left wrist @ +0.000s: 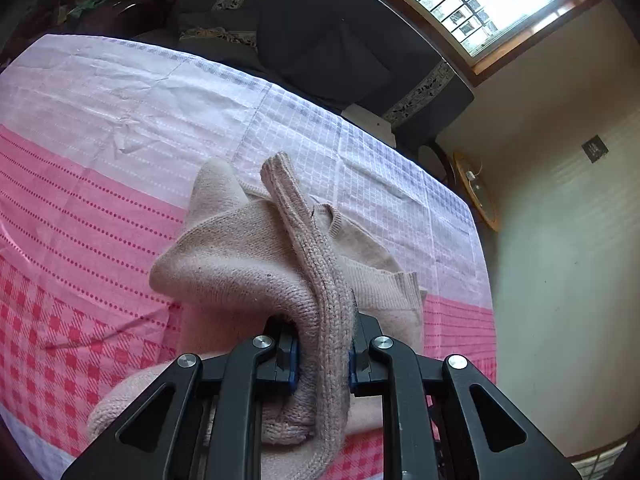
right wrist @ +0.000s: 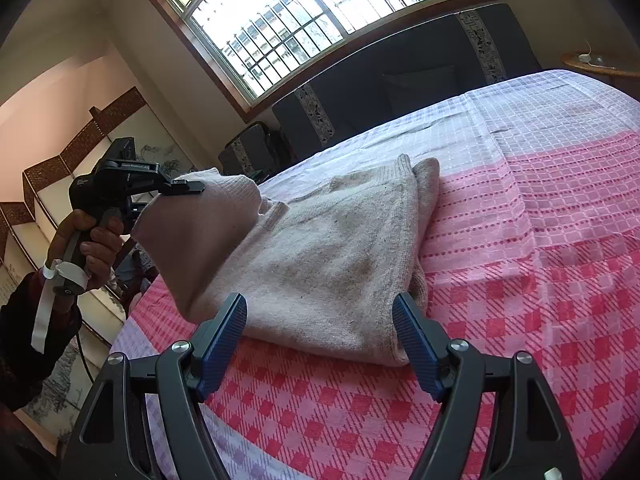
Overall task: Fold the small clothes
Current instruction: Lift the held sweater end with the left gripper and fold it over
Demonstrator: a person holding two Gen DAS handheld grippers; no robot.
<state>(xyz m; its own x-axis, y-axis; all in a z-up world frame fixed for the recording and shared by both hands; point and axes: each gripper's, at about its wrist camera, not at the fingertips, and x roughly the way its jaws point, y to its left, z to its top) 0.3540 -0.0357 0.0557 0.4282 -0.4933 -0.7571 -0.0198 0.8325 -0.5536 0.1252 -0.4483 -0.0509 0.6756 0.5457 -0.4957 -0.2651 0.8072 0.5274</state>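
**A:** What does my left camera give you that the right one can't?

**B:** The grip itself. Your left gripper (left wrist: 323, 354) is pinched on a ribbed band of the beige knit sweater (left wrist: 256, 264), the blue pads pressed into the wool on both sides.

**A:** And from my right wrist I see the whole picture: my left gripper (right wrist: 188, 188) held up in my left hand (right wrist: 90, 240), lifting one side of the sweater (right wrist: 332, 264) off the bedspread (right wrist: 520, 280) while the rest lies flat.

**B:** Your right gripper (right wrist: 320, 344)?

**A:** Spread wide, pinching nothing, fingers just short of the sweater's near hem, low over the cloth.

**B:** Room to move?

**A:** Bare bedspread to my right and beyond the sweater, up to the dark headboard (right wrist: 400, 80) under the window (right wrist: 304, 12). On the left the bed's edge curves away close to the raised side.

**B:** Textures?

**A:** Soft fuzzy knit with dark flecks and ribbed hems; the spread is thin woven cotton, pink-red checks near me, dotted pink stripes, then pale lilac grid, lightly creased.
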